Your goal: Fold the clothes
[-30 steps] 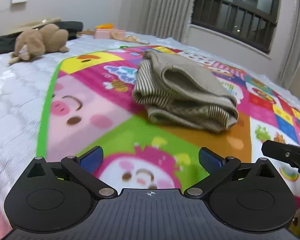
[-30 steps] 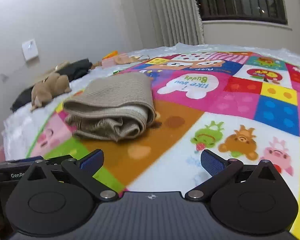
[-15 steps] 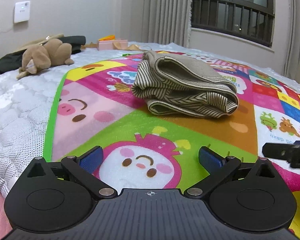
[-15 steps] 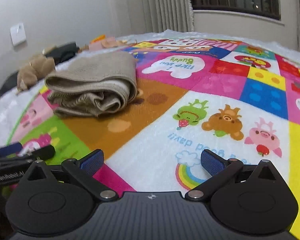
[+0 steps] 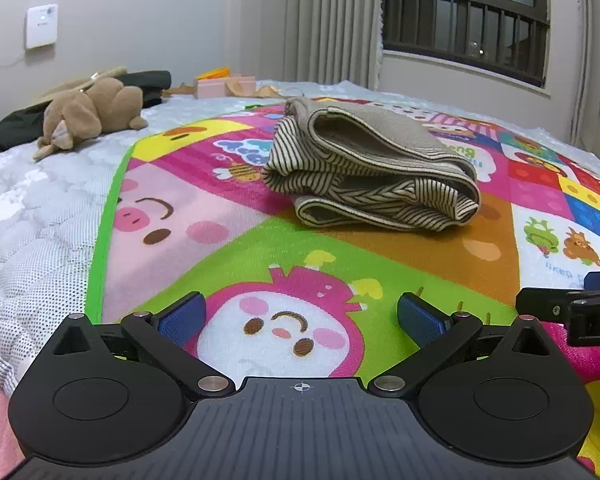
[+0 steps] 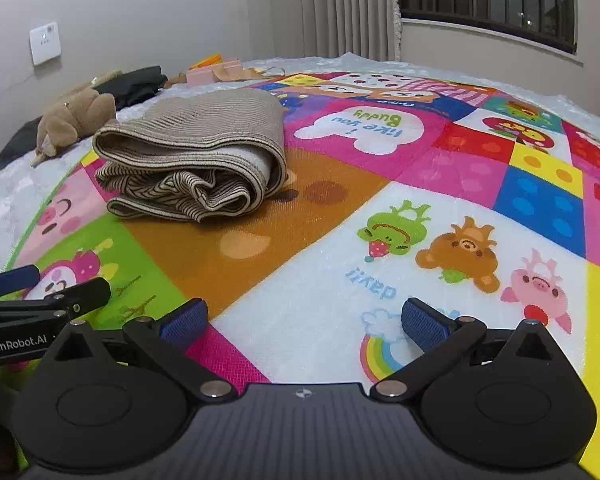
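Note:
A beige garment with a striped inside [image 5: 372, 172] lies folded in a thick bundle on the colourful cartoon play mat [image 5: 228, 248]; the right wrist view has it [image 6: 192, 164] at the left middle. My left gripper [image 5: 300, 316] hovers low over the mat's near edge, open and empty, well short of the bundle. My right gripper [image 6: 304, 320] is open and empty too, over the white rainbow patch of the mat [image 6: 324, 280], to the right of the bundle. Each gripper shows at the edge of the other's view.
A brown plush toy [image 5: 88, 116] and dark clothing [image 5: 148, 84] lie on the white quilted bed [image 5: 28, 224] at the far left. A pink box [image 5: 224, 86] sits near the wall. Curtains [image 5: 332, 20] and a barred window [image 5: 464, 20] stand behind.
Both grippers have dropped lower and levelled out near the mat's front edge. The folded garment has not moved. Both stay open.

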Motion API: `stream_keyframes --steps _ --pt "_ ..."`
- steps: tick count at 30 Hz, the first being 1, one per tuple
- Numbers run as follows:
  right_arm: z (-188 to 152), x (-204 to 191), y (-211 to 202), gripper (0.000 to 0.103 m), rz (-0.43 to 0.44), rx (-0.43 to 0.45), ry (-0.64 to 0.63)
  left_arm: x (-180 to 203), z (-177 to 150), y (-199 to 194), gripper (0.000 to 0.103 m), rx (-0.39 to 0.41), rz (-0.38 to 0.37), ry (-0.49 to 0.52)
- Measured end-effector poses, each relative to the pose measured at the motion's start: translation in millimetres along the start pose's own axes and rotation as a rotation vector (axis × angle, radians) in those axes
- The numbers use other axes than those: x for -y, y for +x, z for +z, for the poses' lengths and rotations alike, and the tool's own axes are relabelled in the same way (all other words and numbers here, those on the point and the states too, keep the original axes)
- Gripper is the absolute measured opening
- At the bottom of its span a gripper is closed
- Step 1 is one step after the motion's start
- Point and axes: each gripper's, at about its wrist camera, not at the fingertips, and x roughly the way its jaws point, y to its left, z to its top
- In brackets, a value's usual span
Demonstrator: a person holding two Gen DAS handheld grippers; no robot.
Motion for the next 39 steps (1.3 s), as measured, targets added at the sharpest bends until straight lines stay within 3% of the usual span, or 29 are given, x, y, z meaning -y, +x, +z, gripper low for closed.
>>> stream_keyframes --steps 23,39 --pt "-6 15 -15 0.103 0.077 0.106 0.093 0 -10 -12 0.103 0.116 0.027 -0.012" --pt "-8 16 -16 0.103 0.073 0.112 0.110 -3 -9 -10 0.103 0.110 0.027 -0.019"
